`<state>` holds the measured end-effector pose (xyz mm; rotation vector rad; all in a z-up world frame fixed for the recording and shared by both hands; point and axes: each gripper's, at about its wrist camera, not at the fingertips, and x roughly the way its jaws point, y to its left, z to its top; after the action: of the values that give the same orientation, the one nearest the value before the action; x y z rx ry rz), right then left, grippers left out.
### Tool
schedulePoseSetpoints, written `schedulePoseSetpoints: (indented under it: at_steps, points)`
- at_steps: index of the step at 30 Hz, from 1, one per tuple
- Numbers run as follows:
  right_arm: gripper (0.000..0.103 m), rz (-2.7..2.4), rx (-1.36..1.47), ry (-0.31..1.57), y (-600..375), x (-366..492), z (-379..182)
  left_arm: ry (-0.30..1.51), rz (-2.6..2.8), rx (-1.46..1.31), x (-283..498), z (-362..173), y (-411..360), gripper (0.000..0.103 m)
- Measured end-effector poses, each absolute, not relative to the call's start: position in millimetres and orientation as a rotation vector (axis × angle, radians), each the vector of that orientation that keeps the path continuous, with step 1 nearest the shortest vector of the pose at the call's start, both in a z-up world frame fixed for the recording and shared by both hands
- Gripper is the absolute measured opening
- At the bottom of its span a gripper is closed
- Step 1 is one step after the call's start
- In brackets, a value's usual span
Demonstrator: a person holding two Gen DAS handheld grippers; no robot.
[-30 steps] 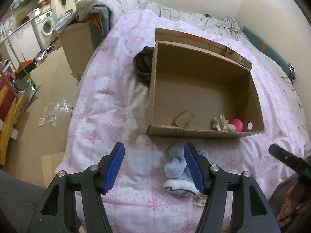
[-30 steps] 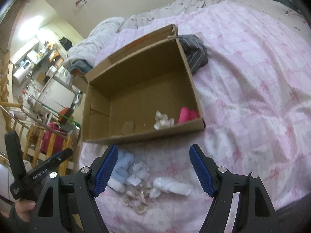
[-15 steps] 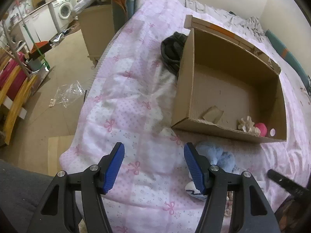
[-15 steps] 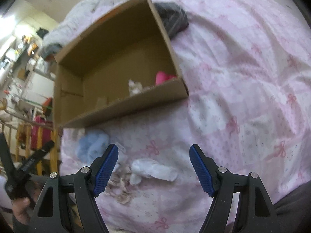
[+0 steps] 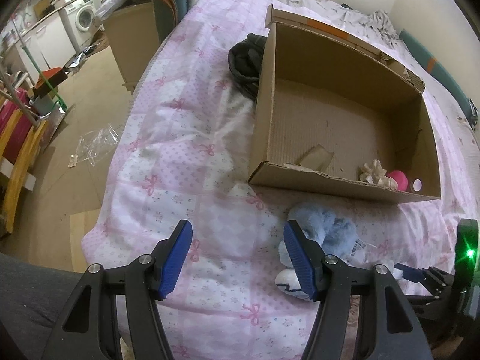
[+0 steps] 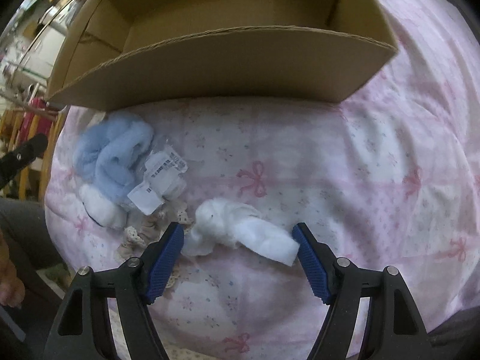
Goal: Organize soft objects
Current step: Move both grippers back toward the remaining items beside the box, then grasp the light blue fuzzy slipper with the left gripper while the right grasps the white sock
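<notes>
An open cardboard box (image 5: 339,189) (image 6: 228,69) lies on the pink bow-print bedspread (image 5: 180,162); inside it sit a cream scrunchie (image 5: 375,174) and a pink soft item (image 5: 397,178). In front of the box lies a fluffy blue plush (image 5: 325,229) (image 6: 115,153) with white paper tags (image 6: 163,171), beside beige lace scrunchies (image 6: 141,234). My right gripper (image 6: 238,249) stands open low over a white soft cloth (image 6: 240,231), which lies between its fingers without being pressed. My left gripper (image 5: 238,255) is open over bare bedspread, its right pad (image 5: 298,258) just beside the blue plush.
A dark garment (image 5: 246,60) lies against the box's far left corner. The bed's left edge drops to a floor with a clear plastic bag (image 5: 96,144), a cardboard carton (image 5: 132,36) and a washing machine (image 5: 82,19). Grey fabric (image 5: 33,297) fills the lower left.
The right gripper has dropped and tipped downward, so the white cloth now lies between its fingers and the box looms closer. The left gripper has sunk slightly toward the bedspread beside the blue plush.
</notes>
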<state>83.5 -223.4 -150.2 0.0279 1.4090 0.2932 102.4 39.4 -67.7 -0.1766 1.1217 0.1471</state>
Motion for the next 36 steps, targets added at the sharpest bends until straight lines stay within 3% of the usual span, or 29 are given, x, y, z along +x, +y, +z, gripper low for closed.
schedulePoseSetpoints:
  at_steps: [3,5,7,8,10,20,23,29,35,36]
  points:
    - [0.079,0.296,-0.012,1.413,-216.6,81.7,-153.2,1.125,0.148,-0.177,102.0,-67.9,39.5,0.06]
    - [0.069,0.292,-0.046,1.408,-212.0,80.4,-154.9,1.133,0.145,-0.178,100.2,-68.9,39.9,0.06]
    - [0.05,0.292,-0.057,1.4,-207.2,81.5,-156.3,1.152,0.132,-0.187,96.3,-71.1,40.6,0.06]
    - [0.034,0.294,-0.06,1.395,-204.2,81.8,-156.1,1.161,0.122,-0.194,94.5,-72.5,40.9,0.06]
    - [0.026,0.304,-0.056,1.387,-200.9,81.5,-155.0,1.173,0.109,-0.213,91.7,-74.1,42.8,0.06]
    - [0.024,0.336,0.05,1.19,-210.8,75.2,-104.2,1.213,0.056,-0.245,91.9,-83.6,34.3,0.061]
    - [0.024,0.308,0.11,1.158,-222.9,77.3,-97.3,1.233,-0.007,-0.22,94.4,-90.1,16.4,0.076]
    - [0.024,0.305,0.142,1.161,-236.5,86.1,-96.0,1.302,-0.092,-0.189,106.7,-113.9,-14.6,0.077]
    - [0.024,0.314,0.145,1.161,-243.0,82.1,-93.0,1.344,-0.049,-0.241,118.9,-137.2,-11.8,0.075]
    - [0.024,0.314,0.148,1.163,-242.9,81.8,-94.8,1.329,-0.043,-0.254,120.1,-137.4,-9.4,0.06]
